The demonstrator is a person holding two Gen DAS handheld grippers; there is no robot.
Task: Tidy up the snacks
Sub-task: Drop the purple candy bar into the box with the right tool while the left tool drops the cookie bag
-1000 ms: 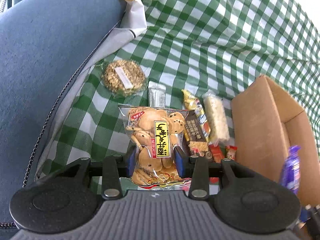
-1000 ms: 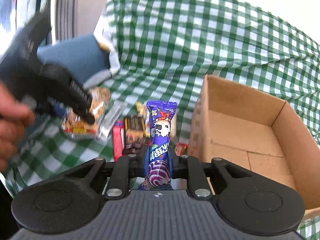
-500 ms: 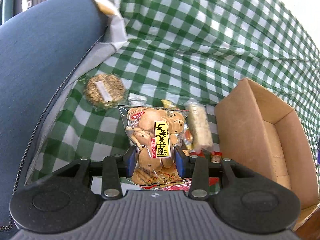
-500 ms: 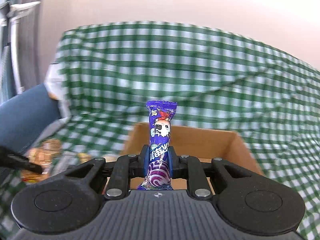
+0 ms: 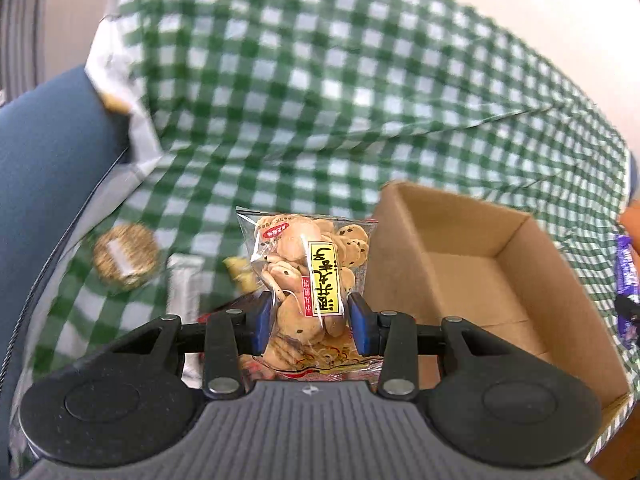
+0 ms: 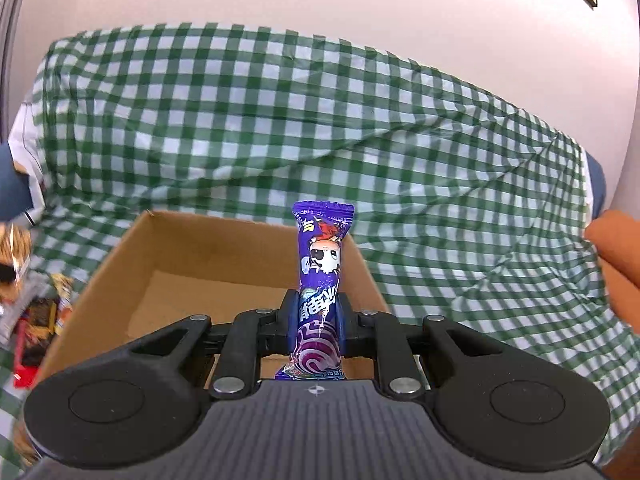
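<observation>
Both claws swung off the loose snacks toward the box point(image 6: 224, 264), now lower centre: my left gripper point(image 5: 308, 320) clamps the biscuit bag point(image 5: 308, 276), right gripper point(image 6: 318, 320) the purple candy point(image 6: 322, 276), ready to drop.

The clear cookie bag point(image 5: 310, 280) is showing a yellow label with black Chinese characters; the purple candy wrapper point(image 6: 322, 280) is bearing white ones.
</observation>
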